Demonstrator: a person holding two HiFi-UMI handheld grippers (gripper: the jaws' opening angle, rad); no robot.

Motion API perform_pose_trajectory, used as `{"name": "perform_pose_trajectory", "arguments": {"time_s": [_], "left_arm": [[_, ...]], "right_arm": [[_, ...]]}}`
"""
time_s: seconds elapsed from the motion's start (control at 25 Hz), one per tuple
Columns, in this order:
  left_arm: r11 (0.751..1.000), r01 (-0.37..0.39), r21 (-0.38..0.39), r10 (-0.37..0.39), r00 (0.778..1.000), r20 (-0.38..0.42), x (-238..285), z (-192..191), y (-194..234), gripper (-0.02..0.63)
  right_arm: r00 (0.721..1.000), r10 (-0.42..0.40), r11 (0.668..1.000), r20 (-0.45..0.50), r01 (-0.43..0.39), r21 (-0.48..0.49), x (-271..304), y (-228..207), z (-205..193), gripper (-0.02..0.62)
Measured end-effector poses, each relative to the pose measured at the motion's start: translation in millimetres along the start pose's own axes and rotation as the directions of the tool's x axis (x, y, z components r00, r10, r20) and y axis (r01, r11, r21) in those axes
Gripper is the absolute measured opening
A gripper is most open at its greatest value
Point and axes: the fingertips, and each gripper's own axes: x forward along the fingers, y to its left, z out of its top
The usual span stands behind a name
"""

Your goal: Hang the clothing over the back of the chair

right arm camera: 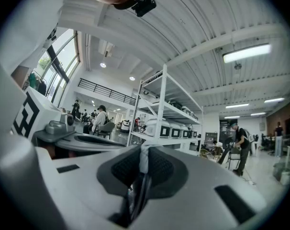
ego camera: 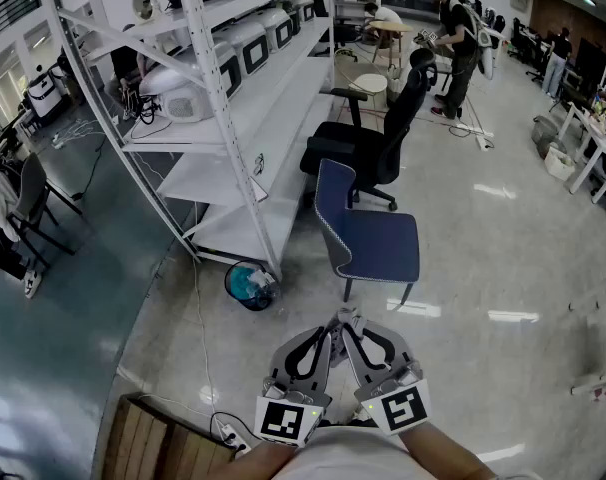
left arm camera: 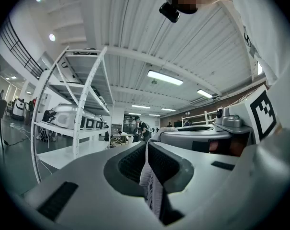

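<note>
My left gripper [ego camera: 331, 326] has its jaws pinching a fold of pale clothing [left arm camera: 152, 188]; my right gripper [ego camera: 353, 326], touching it at the tips, clamps pale cloth too. The blue chair [ego camera: 368, 233] stands ahead, apart from both.

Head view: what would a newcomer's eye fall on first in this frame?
The blue chair stands alone on the pale floor mid-frame, with a black office chair behind it and a tall white rack to its left. At the bottom edge the left tongs and right tongs sit side by side, each shut on a pinch of pale cloth.
</note>
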Motion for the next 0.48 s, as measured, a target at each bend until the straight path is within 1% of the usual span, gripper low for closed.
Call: {"name": "perform_pose_trajectory", "arguments": {"time_s": [0.16, 0.32, 0.48], "left_arm": [[1.000, 0.007, 0.006, -0.007, 1.000, -0.007, 2, -2, -6, 0.020], [1.000, -0.009, 0.001, 0.009, 1.000, -0.018, 6, -6, -5, 0.020], [1.000, -0.015, -0.001, 0.015, 1.000, -0.021, 15, -8, -9, 0.020]], "right_arm": [[1.000, 0.009, 1.000, -0.002, -0.009, 0.000, 0, 0, -3, 0.038], [1.000, 0.016, 1.000, -0.006, -0.015, 0.003, 0, -3, -6, 0.038], [1.000, -0.001, 1.000, 0.004, 0.001, 0.027, -3, -14, -8, 0.038]]}}
